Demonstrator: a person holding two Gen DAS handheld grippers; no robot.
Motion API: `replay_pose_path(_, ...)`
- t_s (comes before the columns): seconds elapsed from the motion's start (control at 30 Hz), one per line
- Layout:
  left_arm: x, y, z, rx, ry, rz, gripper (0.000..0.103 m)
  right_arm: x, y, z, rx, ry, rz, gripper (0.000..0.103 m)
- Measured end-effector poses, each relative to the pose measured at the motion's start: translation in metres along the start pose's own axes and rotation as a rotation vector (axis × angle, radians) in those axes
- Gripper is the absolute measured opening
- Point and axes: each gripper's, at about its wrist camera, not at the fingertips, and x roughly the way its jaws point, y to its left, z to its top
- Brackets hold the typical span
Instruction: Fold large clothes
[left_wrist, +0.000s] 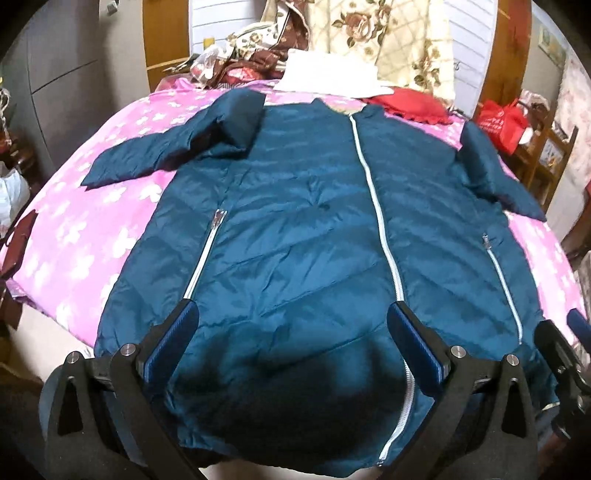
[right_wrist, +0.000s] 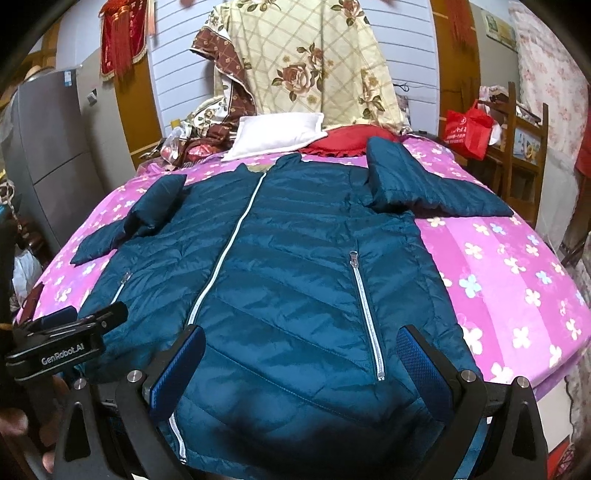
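- The left gripper (left_wrist: 291, 328) sits closest to its camera, jaws spread wide over the hem of the jacket (left_wrist: 314, 229), holding nothing; its blue pads (left_wrist: 417, 343) hover above the fabric on either side of the centre zip (left_wrist: 376, 206).
- The right gripper (right_wrist: 303, 354) is likewise spread apart above the hem, nothing between its fingers, with the pocket zip (right_wrist: 365, 310) running between them.
- The jacket is a quilted teal one, lying front up and zipped shut on the bed, collar toward the headboard and hem hanging slightly over the near edge.
- Both sleeves (right_wrist: 424, 184) stick out sideways, each bent near the shoulder.
- Under it is a pink bedspread (right_wrist: 517, 266) printed with white flowers.
- Beyond the collar lie a white pillow (right_wrist: 277, 134) and a red cushion (right_wrist: 351, 142).
- A cream quilt with roses (right_wrist: 310, 62) is draped against the white slatted headboard (right_wrist: 177, 74).
- A red bag (right_wrist: 469, 129) rests on a wooden chair (right_wrist: 524, 147) to the right.
- A grey cabinet (right_wrist: 48, 147) stands to the left, with a red tasselled hanging (right_wrist: 122, 40) on the wall above.
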Motion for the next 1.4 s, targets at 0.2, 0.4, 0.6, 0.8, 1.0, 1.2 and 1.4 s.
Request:
replay_pose_path(0.2,0.004,-0.003,0.001,0.029,-0.01,0.041,0.102,0.001,0.0,0.004,-0.002,-0.017,0.006,0.102)
replay_pose_path(0.4,-0.002,-0.004,0.031,0.058,-0.083,0.002,0.102,0.014,-0.004,0.024,-0.002,-0.006,0.007,0.102)
replay_pose_path(0.6,0.008,0.002,0.062,0.049,-0.134,0.034,0.102,0.025,-0.004,0.05,-0.072,-0.046,-0.018,0.102)
replay_pose_path(0.8,0.041,0.005,0.093,0.029,-0.106,0.043,0.102,0.051,-0.014,0.083,-0.113,-0.065,-0.042,0.102)
replay_pose_path(1.0,0.071,-0.003,0.129,0.03,-0.111,0.104,0.102,0.09,-0.017,0.134,-0.096,-0.075,-0.033,0.102)
replay_pose_path(1.2,0.104,-0.008,0.142,0.051,-0.105,0.096,0.102,0.12,-0.02,0.136,-0.084,-0.117,-0.02,0.102)
replay_pose_path(1.4,0.132,-0.006,0.131,0.057,-0.013,0.081,0.102,0.147,-0.025,0.135,-0.04,-0.014,-0.022,0.102)
